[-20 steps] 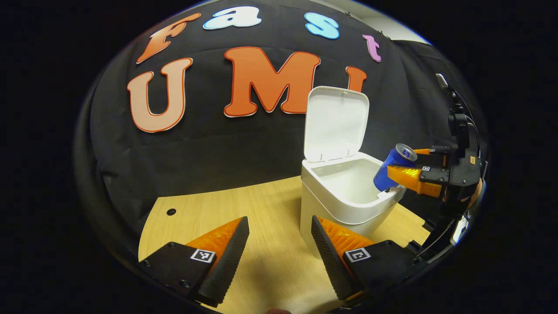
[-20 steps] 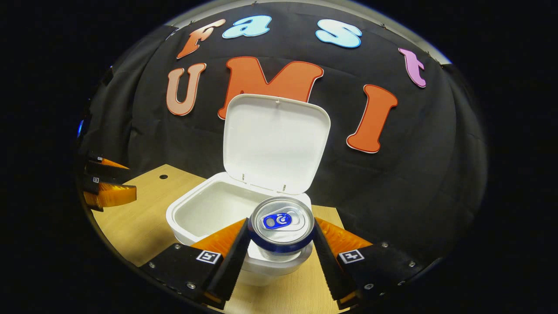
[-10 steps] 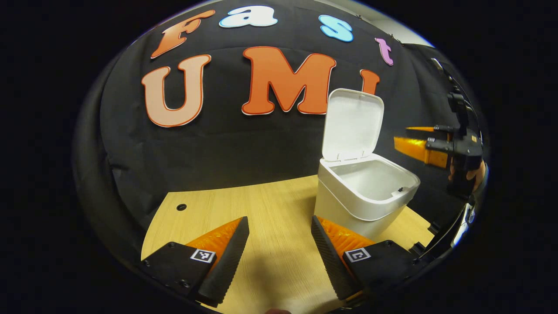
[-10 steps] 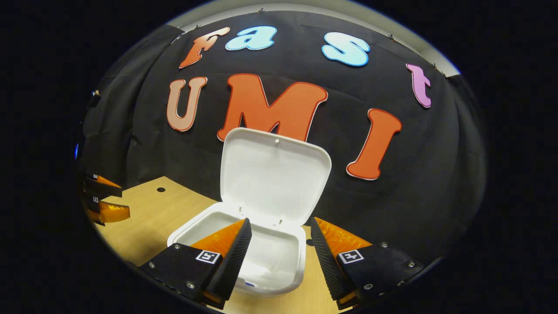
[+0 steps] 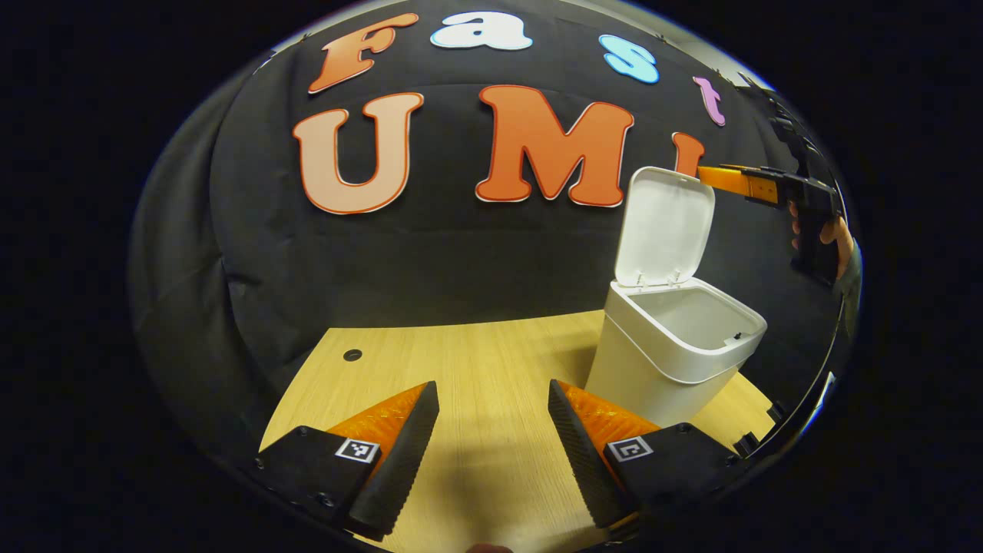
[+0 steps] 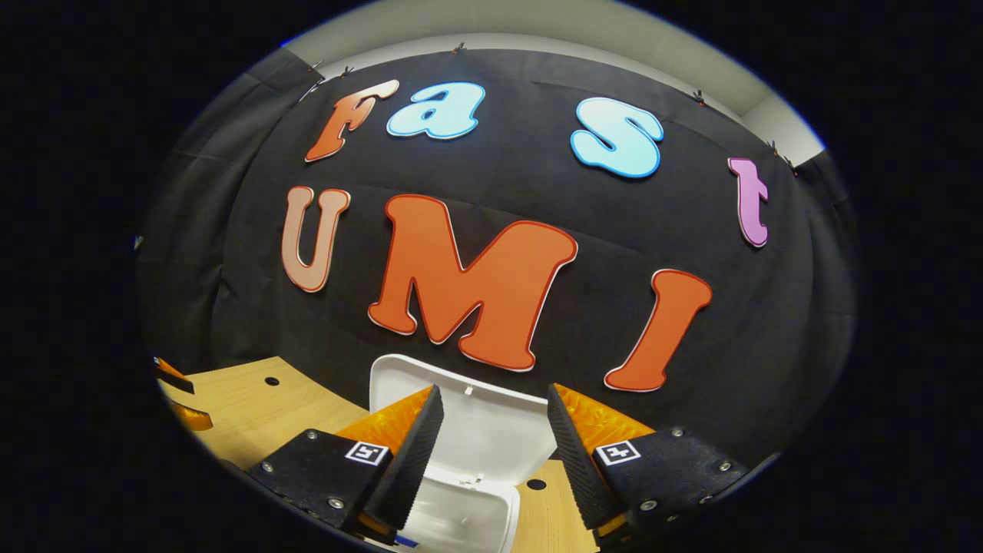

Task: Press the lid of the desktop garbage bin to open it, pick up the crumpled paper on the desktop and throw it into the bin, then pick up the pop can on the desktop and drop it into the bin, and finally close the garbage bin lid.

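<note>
Hovering low over the pale wood-grain counter [image 5: 476,361], left gripper [image 5: 491,445] has jaws released, nothing between them. White plastic desktop bin [image 5: 676,346] stands at the counter's right, its hinged lid [image 5: 664,226] upright. Right gripper [image 6: 491,453] sits high beside the lid's top edge, jaws apart and empty. Bin contents not visible.

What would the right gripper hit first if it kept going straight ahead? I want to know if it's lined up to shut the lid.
Probably the raised lid, framed between the open right gripper fingers; it may pass over it to the wall.
</note>
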The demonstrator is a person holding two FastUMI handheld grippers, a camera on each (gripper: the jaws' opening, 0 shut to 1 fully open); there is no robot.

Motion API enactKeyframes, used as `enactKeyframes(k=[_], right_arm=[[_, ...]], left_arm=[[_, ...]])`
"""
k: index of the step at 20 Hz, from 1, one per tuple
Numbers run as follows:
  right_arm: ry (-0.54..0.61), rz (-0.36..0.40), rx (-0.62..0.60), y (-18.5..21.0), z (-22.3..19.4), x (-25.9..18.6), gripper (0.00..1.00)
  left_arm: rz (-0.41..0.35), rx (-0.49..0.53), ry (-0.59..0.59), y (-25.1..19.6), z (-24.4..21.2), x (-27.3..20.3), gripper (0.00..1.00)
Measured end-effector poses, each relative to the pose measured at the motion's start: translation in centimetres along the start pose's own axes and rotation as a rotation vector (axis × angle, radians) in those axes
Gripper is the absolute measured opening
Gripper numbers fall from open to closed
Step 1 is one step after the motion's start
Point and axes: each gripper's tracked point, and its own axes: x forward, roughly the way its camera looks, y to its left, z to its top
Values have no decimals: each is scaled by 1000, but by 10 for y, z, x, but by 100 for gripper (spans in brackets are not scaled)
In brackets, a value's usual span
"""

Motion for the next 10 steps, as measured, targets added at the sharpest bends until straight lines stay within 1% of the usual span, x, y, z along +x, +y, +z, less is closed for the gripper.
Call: enactKeyframes(k=[3, 5, 6, 8, 10], right_arm=[[-26, 10, 11, 4, 18, 17, 83], [-18, 11, 8, 7, 19, 30, 83], [-12, 9, 9, 7, 19, 36, 83], [8, 4, 28, 8, 16, 47, 83], [61, 16, 66, 12, 3, 53, 83]], left_arm=[[41, -20, 0, 17, -5, -6, 92], [64, -28, -1, 27, -7, -10, 92], [76, -32, -2, 32, -7, -14, 91], [94, -41, -3, 41, -11, -18, 92], [104, -50, 2, 48, -13, -22, 91]])
